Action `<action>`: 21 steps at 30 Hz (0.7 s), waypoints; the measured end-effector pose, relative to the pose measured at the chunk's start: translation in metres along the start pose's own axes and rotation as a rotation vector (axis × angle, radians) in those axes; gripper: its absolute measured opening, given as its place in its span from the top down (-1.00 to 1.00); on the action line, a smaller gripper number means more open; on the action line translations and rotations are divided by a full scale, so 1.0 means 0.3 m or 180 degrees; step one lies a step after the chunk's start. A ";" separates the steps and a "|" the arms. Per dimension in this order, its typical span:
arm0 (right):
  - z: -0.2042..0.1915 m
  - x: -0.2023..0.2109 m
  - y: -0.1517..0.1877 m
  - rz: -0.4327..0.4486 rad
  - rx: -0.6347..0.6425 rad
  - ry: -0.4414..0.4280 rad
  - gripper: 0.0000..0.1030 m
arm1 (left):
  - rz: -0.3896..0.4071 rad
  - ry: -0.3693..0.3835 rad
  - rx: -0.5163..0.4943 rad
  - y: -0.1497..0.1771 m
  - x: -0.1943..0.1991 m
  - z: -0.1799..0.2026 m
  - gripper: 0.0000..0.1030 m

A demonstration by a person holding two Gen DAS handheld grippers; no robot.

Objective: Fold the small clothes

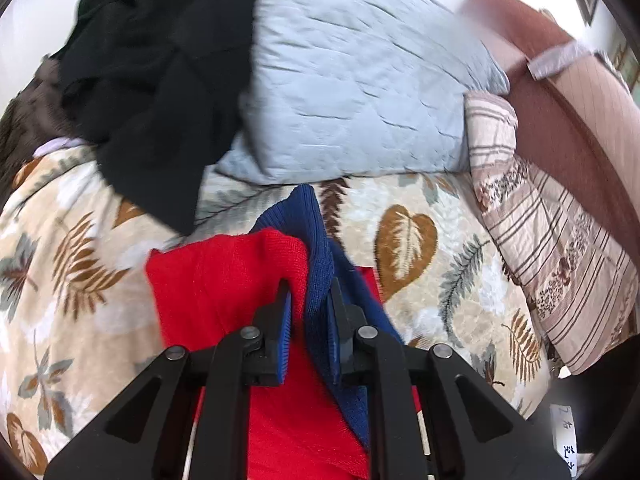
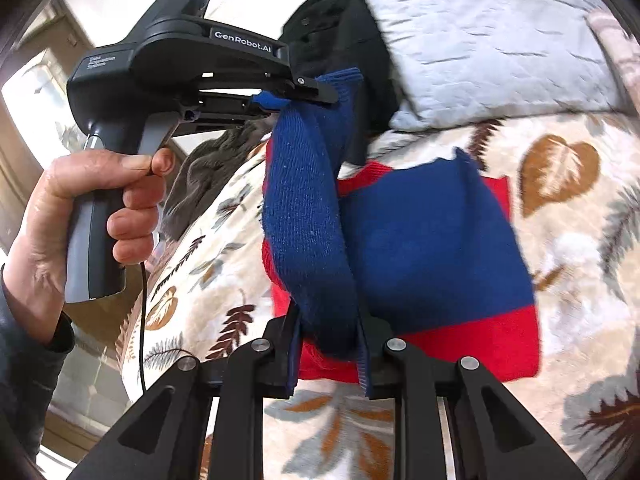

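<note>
A small red and blue knit garment lies partly flat on the floral blanket. One blue edge of it is lifted and stretched between both grippers. My left gripper is shut on bunched red and blue knit. From the right wrist view the left gripper shows at upper left, held by a hand, with the blue strip hanging from it. My right gripper is shut on the lower end of that blue strip, above the red hem.
A light blue quilted pillow lies behind the garment, and a heap of black clothes sits to its left. A striped pillow and a brown headboard are on the right. A grey-brown knit lies at the bed's left edge.
</note>
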State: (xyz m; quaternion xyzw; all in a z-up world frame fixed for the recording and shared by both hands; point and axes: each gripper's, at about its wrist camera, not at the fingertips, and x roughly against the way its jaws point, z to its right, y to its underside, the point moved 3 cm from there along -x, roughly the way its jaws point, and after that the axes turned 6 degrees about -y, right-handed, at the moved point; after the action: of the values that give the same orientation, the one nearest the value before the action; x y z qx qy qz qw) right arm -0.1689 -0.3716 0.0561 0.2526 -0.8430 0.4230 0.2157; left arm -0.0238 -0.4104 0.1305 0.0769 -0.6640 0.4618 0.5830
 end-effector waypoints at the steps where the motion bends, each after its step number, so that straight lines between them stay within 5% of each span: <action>1: 0.019 0.011 -0.002 0.0012 -0.0037 0.0001 0.59 | -0.0018 -0.0004 -0.0039 -0.006 -0.020 0.033 0.75; 14: 0.313 0.046 0.053 -0.0135 -0.0824 0.0122 0.57 | -0.0388 -0.0124 -0.0289 0.042 -0.352 0.268 0.74; 21: 0.359 0.064 0.056 -0.0158 -0.0889 0.0299 0.20 | -0.0384 -0.0164 -0.0394 0.062 -0.395 0.286 0.48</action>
State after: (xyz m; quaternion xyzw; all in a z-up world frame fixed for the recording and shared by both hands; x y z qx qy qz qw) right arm -0.2102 -0.4562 -0.0021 0.2208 -0.8761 0.3075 0.2985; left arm -0.0595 -0.5120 0.0298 0.0925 -0.7003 0.3818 0.5961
